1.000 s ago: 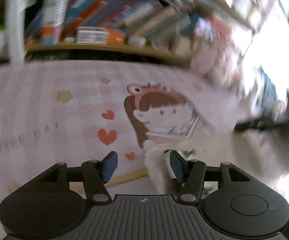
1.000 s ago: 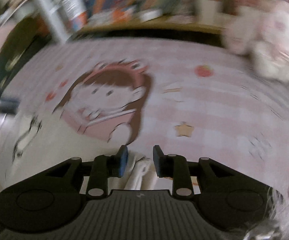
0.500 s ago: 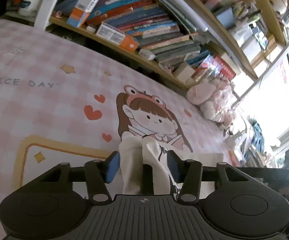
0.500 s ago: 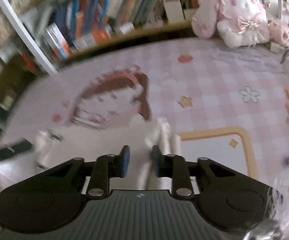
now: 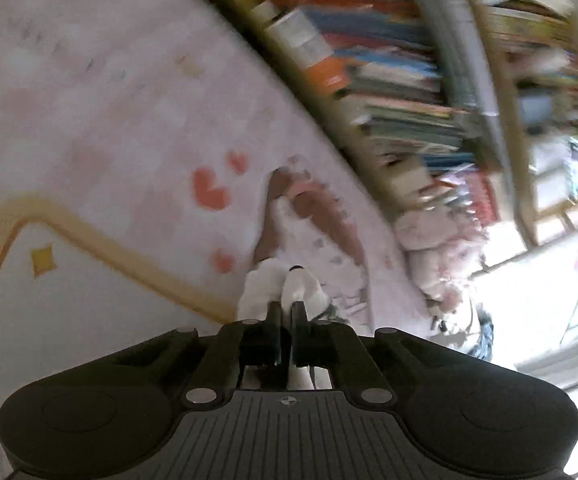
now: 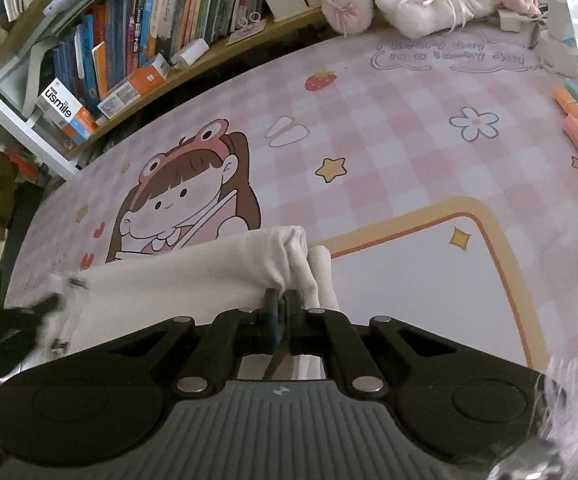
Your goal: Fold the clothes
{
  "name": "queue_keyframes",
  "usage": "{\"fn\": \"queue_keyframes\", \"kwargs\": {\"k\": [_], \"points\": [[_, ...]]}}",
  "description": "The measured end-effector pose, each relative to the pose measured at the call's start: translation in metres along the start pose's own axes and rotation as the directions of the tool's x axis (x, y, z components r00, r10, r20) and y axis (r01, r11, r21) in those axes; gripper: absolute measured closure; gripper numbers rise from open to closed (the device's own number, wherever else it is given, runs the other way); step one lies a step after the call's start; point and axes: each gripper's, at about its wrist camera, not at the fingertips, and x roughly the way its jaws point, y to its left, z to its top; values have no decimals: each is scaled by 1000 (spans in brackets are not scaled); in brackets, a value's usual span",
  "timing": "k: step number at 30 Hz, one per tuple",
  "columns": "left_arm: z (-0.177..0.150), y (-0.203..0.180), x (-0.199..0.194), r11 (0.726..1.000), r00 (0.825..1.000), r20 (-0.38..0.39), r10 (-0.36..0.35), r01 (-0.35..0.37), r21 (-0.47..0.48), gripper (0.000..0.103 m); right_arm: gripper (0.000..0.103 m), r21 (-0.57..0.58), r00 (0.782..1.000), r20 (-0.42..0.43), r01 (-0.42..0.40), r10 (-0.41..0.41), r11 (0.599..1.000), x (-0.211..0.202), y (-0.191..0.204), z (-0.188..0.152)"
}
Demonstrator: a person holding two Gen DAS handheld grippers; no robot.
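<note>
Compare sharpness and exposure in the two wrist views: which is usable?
Left wrist view: motion-smeared bookshelf and mat, window blown out, only the left gripper crisp. Right wrist view: sharp and evenly lit, white garment and mat print legible, fisheye bending at edges.

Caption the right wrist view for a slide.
Right gripper shut on bunched white garment over the pink cartoon desk mat.

pink checked mat, crowded bookshelf behind, bright window.

The left tool pinches bunched white cloth over the pink mat.
</note>
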Motion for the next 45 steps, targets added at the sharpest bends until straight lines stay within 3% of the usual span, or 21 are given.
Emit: {"fn": "queue_keyframes", "kwargs": {"k": [3,6,8,9,11,13,15,18,21,25,27,28,36,40,42,43,44,45], "points": [[3,-10,0,996,1000,-4,-3,4,88,99,100,-13,1000,-4,8,-8,1000,1,2,1],[9,-15,-4,993,1000,-6,-22,22,113,87,100,12,1000,-9,-7,7,1000,1,-3,2],[13,-17,-5,992,1000,4,-28,28,125,73,100,41,1000,-4,-25,25,999,0,-7,1],[15,-18,-4,991,1000,10,-29,28,128,73,100,58,999,-1,-34,34,998,0,-9,1],[16,-21,0,992,1000,18,-17,15,123,79,100,91,999,5,-48,48,995,0,-13,0],[18,-24,1,996,999,28,-34,31,86,97,100,107,999,8,-52,52,993,0,-14,-1],[17,-32,-1,995,998,42,-53,49,83,97,100,100,999,5,-46,46,994,0,-13,0],[21,-22,8,999,999,22,25,-26,44,98,100,94,999,5,-40,39,995,0,-11,0],[22,-14,14,1000,1000,13,25,-26,16,97,100,98,999,8,-39,38,994,0,-11,-1],[23,-13,9,1000,999,40,2,-2,2,92,100,95,999,10,-37,36,995,-1,-11,-1],[23,-14,-1,1000,998,61,-8,8,0,83,100,96,999,10,-37,36,995,-1,-11,0],[22,-15,-7,1000,998,62,-9,7,23,78,100,96,999,10,-38,37,995,-1,-11,0],[-14,-27,-30,974,998,-38,56,-46,220,78,92,124,993,58,-114,107,986,-26,-7,-4],[-24,-27,-26,975,997,-56,62,-48,219,77,91,65,993,38,-113,111,991,-37,7,-13],[-24,-26,-25,978,997,-52,57,-45,203,78,89,40,996,18,-85,85,996,-34,12,-18],[-24,-26,-24,980,997,-49,54,-44,195,83,89,34,997,11,-76,76,997,-32,13,-20],[-23,-25,-24,982,998,-46,50,-41,186,99,90,34,998,7,-68,68,997,-29,13,-21],[-23,-27,-29,984,999,-29,29,-23,175,101,94,35,998,3,-60,60,998,-26,12,-23]]}}
